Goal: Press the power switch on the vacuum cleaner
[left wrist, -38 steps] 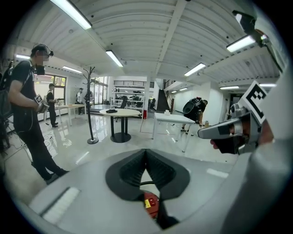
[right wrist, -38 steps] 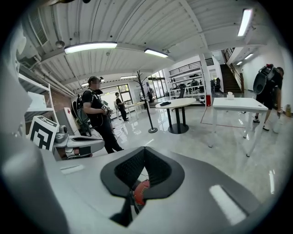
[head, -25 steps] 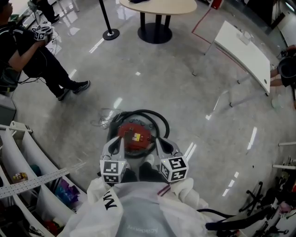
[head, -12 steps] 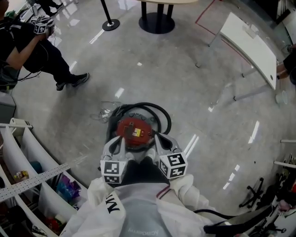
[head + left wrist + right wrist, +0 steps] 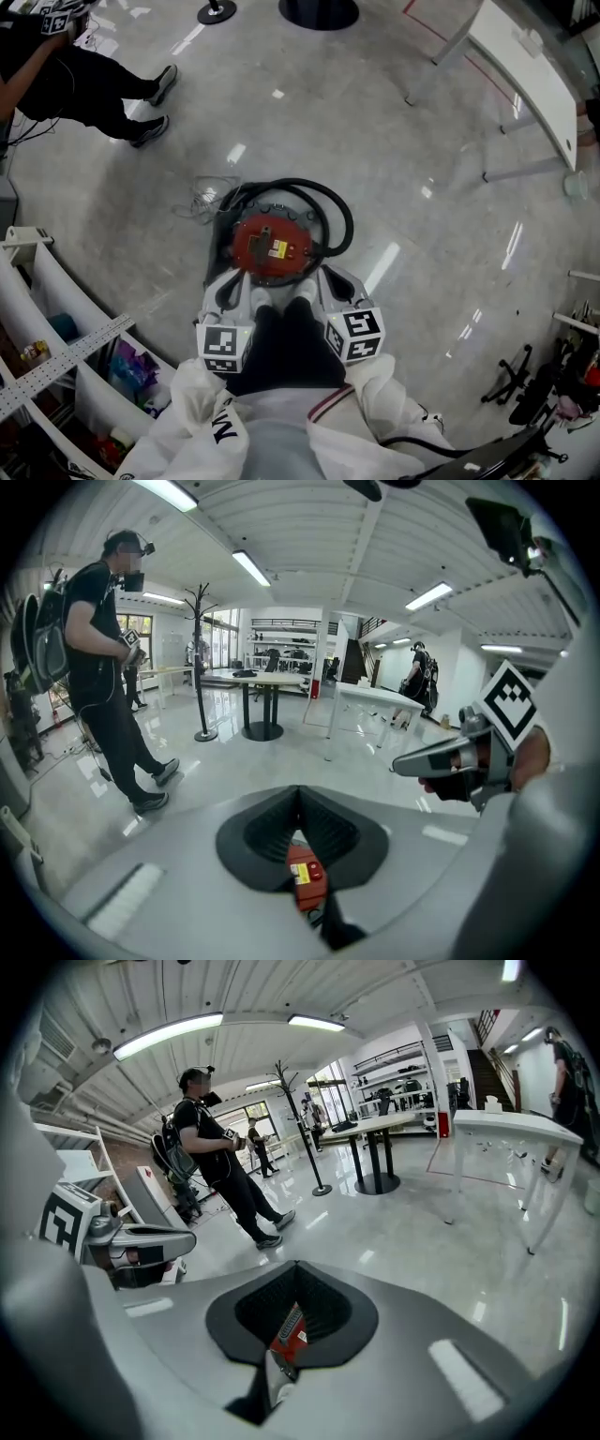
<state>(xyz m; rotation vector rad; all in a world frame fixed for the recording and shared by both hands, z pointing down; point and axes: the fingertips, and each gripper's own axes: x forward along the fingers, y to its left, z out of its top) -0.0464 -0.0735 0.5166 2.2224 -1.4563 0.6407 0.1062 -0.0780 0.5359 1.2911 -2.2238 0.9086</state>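
The vacuum cleaner (image 5: 272, 246) stands on the floor right below me, a round drum with a red lid and a yellow label, and a black hose (image 5: 328, 208) loops round it. My left gripper (image 5: 231, 281) and right gripper (image 5: 324, 279) hang side by side over the drum's near edge, a little apart from each other. Both have their jaws together with nothing held. In the left gripper view the red lid (image 5: 305, 885) shows through the gap behind the left gripper's (image 5: 300, 797) jaw tips. The right gripper view shows the lid (image 5: 290, 1335) the same way, below the right gripper's (image 5: 296, 1271) tips.
A person in black (image 5: 84, 75) stands at the far left. White curved shelving (image 5: 56, 309) with small items runs along my left. A white table (image 5: 525, 70) stands at the back right, and a thin cable tangle (image 5: 202, 202) lies beside the drum.
The head view has tipped further down, so the vacuum cleaner sits higher in the picture. Both grippers stay at its near edge, jaws unchanged.
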